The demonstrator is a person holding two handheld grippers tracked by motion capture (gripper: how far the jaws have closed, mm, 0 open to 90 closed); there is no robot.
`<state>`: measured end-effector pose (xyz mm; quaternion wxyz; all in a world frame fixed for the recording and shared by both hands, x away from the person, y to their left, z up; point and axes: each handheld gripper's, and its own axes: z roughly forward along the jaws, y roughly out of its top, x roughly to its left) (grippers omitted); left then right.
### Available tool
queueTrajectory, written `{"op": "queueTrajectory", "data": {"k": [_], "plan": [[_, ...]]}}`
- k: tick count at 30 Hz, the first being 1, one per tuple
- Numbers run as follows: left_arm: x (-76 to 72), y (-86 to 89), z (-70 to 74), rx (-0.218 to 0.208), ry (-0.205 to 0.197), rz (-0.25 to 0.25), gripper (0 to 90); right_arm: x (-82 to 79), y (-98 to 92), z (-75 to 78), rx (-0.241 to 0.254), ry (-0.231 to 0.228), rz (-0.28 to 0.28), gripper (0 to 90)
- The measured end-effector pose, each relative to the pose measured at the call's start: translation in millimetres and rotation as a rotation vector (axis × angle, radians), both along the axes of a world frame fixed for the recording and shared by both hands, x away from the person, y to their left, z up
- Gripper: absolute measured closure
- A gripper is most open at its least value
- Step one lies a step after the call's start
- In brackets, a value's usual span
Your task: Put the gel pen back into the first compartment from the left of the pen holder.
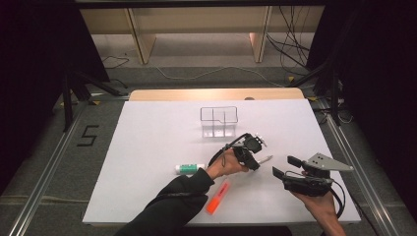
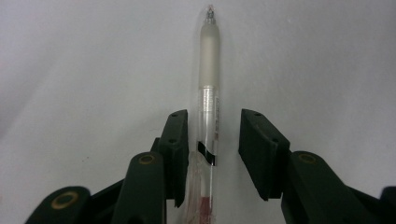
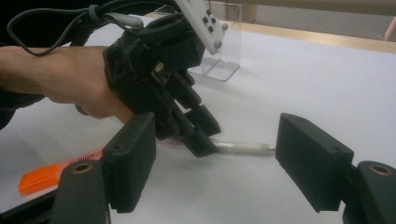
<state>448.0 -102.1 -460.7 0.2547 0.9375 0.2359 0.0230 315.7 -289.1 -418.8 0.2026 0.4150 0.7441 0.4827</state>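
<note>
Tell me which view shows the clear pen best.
The left gripper view: the clear pen lies lengthwise between the left gripper jaws, one pad at the barrel, the other apart. The right gripper view shows its tip end past that gripper. The high view shows a small pale sliver.

Clear pen (image 2: 208,93) lengthwise between black jaws; touching one, gap beside the other

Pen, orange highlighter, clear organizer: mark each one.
pen (image 2: 208,60), left gripper view, on its frosted grip.
orange highlighter (image 1: 218,197), high view, mid-body.
clear organizer (image 1: 219,115), high view, on its top rim.
</note>
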Motion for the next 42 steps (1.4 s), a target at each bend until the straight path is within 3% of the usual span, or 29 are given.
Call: {"op": "queueTrajectory", "data": {"k": [20,33,42], "plan": [[1.8,-3.6,-3.5,0.037,0.0,0.008,69.5,-0.3,0.1,0.1,-0.002,-0.002,0.001,29.7],[1.2,-9.0,-1.8,0.091,-0.034,-0.015,74.9,-0.5,0.0,0.4,-0.002,-0.004,0.003,30.1],[0.7,-9.7,-0.8,0.087,-0.05,-0.027,79.0,-0.3,0.1,0.0,-0.002,-0.002,0.003,30.1]]}}
